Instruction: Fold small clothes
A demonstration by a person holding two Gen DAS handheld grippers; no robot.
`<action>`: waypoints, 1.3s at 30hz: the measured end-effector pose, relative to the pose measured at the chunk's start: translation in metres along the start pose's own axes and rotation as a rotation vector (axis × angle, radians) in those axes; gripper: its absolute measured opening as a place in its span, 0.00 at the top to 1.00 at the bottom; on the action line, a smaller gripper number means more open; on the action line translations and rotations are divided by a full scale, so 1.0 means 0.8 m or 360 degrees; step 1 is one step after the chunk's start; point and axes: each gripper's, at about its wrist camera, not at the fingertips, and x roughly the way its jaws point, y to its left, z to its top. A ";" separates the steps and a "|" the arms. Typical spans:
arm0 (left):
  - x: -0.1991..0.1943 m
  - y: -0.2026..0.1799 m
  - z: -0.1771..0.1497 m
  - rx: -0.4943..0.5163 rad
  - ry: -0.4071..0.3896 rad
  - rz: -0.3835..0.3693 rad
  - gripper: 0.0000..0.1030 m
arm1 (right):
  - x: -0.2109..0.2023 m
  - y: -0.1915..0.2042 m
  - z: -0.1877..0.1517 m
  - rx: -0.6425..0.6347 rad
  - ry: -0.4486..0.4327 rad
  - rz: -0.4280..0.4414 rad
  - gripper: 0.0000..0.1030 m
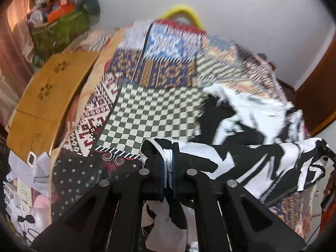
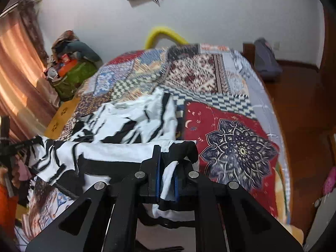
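left wrist and right wrist: garment pinched at both ends, mid-fold

left wrist view shows my left gripper (image 1: pixel 168 163) clamped on one corner of the black-and-white garment (image 1: pixel 247 161), a bunch of cloth squeezed between the blue pads. right wrist view shows the same at the other end: my right gripper (image 2: pixel 167 168) is closed tight on the opposite corner, with white fabric pinched between its fingers. the held edge runs in a band between the two claws, lifted just above the patchwork bedspread (image 1: pixel 151 109), while the rest of the garment lies crumpled on the bed beyond it.

i judge this as the carrying part of a fold: the near edge is up and the body of the cloth is spread ahead of it. blur in the background suggests i'm sweeping, not pausing.

next, i think the held edge needs to travel over the lying part and come down on the far edge, both corners level and kept taut so it lands flat. the crumpled middle may trap wrinkles, so i'd lower slowly before letting go.
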 end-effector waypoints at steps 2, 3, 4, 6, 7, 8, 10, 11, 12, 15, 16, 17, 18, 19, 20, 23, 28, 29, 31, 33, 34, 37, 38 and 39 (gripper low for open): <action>0.030 0.005 0.000 0.0005 0.0073 0.0008 0.95 | 0.013 -0.006 0.001 -0.0001 0.0032 -0.0001 0.91; 0.040 0.006 -0.001 0.0004 0.0099 0.0016 0.94 | 0.017 -0.007 0.001 -0.0012 0.0046 -0.0002 0.91; 0.046 0.007 -0.002 -0.0004 0.0112 0.0020 0.94 | 0.019 -0.008 0.003 -0.0017 0.0059 -0.0004 0.90; 0.052 0.012 -0.001 -0.0040 0.0131 -0.0006 0.92 | 0.021 -0.010 0.006 -0.0011 0.0083 -0.0008 0.87; 0.050 0.013 -0.002 -0.0048 0.0135 -0.0013 0.90 | 0.017 -0.012 0.007 0.0006 0.0086 -0.0002 0.86; 0.045 0.015 0.000 -0.0052 0.0129 -0.0007 0.85 | 0.013 -0.014 0.008 0.0017 0.0082 0.0001 0.83; 0.032 0.015 0.003 -0.0030 0.0098 0.0044 0.72 | 0.000 -0.017 0.012 0.0044 0.0049 0.0002 0.80; 0.022 0.015 0.005 -0.0012 0.0072 0.0066 0.61 | -0.008 -0.018 0.013 0.0055 0.0031 0.0008 0.79; 0.007 0.016 0.005 0.0007 0.0026 0.0075 0.55 | -0.019 -0.018 0.013 0.0063 0.0016 0.0014 0.79; -0.027 0.018 0.002 0.0017 -0.0061 0.0067 0.40 | -0.044 -0.014 0.010 0.0046 -0.0029 -0.0020 0.68; -0.037 0.019 -0.001 0.0020 -0.0074 0.0061 0.40 | -0.053 -0.012 0.008 0.0030 -0.0062 -0.0058 0.61; -0.044 0.020 -0.004 0.0022 -0.0075 0.0052 0.39 | -0.061 -0.010 0.006 0.0011 -0.0099 -0.0097 0.50; -0.051 0.020 -0.010 0.0027 -0.0070 0.0044 0.38 | -0.074 -0.007 0.002 -0.0020 -0.0158 -0.0132 0.46; -0.054 0.019 -0.016 0.0032 -0.0057 0.0043 0.37 | -0.080 -0.006 -0.001 -0.0038 -0.0187 -0.0143 0.45; -0.056 0.018 -0.021 0.0037 -0.0045 0.0041 0.37 | -0.088 -0.004 -0.005 -0.0057 -0.0197 -0.0146 0.45; -0.057 0.008 -0.047 0.0084 -0.0006 0.0020 0.37 | -0.098 0.002 -0.018 -0.0089 -0.0170 -0.0124 0.45; -0.045 -0.034 -0.096 0.0295 0.0057 0.0055 0.37 | -0.091 0.031 -0.052 -0.0238 -0.0092 -0.0143 0.45; -0.043 -0.041 -0.103 0.0332 0.0060 0.0059 0.37 | -0.089 0.038 -0.058 -0.0265 -0.0080 -0.0144 0.45; -0.036 -0.060 -0.115 0.0410 0.0072 0.0051 0.36 | -0.079 0.052 -0.070 -0.0325 -0.0041 -0.0129 0.45; -0.025 -0.077 -0.121 0.0452 0.0098 0.0033 0.36 | -0.065 0.069 -0.080 -0.0397 0.0001 -0.0109 0.45; -0.020 -0.082 -0.123 0.0464 0.0110 0.0023 0.36 | -0.053 0.080 -0.084 -0.0449 0.0028 -0.0102 0.45; -0.002 -0.100 -0.124 0.0511 0.0134 0.0027 0.36 | -0.024 0.102 -0.092 -0.0551 0.0091 -0.0090 0.45; 0.003 -0.104 -0.124 0.0524 0.0142 0.0026 0.36 | -0.018 0.108 -0.094 -0.0573 0.0104 -0.0087 0.45; 0.009 -0.107 -0.125 0.0539 0.0153 0.0026 0.35 | -0.011 0.114 -0.097 -0.0595 0.0119 -0.0083 0.45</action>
